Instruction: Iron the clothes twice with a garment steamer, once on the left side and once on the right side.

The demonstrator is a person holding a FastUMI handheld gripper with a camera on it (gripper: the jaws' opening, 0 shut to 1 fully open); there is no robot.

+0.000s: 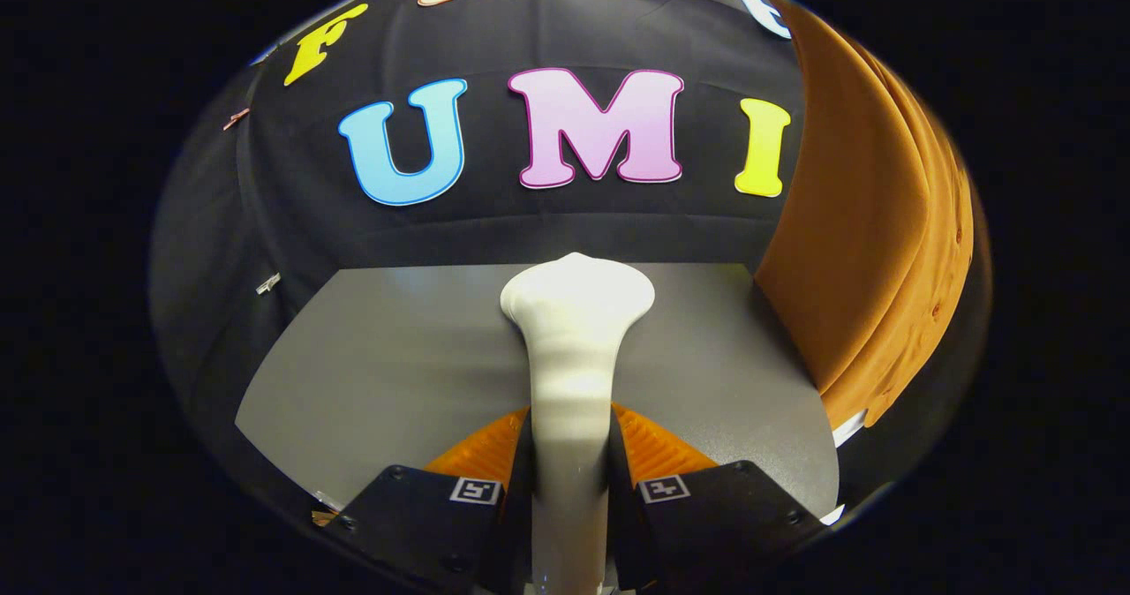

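**Steamer in grip, garment off to the right: risks at this stage**

- Item held: white steamer (572, 348). Its handle runs up between the two fingers; both press against it from either side, so the gripper (570, 454) is clamped on it. The flared head stands well ahead of the fingertips, over the grey table (388, 357).
- Item to be treated: orange garment (870, 251), hanging beyond the fingers and to their right, apart from the steamer head.
- Likely step: carrying the head across to the cloth for a pass.
- Risk 1: the smooth, rounded handle may twist or slide in the grip as the head drags on fabric, tilting the head off the cloth.
- Risk 2: pushing too hard could bunch the loose folds or swing the garment away, leaving a side unsteamed.
- Risk 3: a low approach could knock the head on the table edge.
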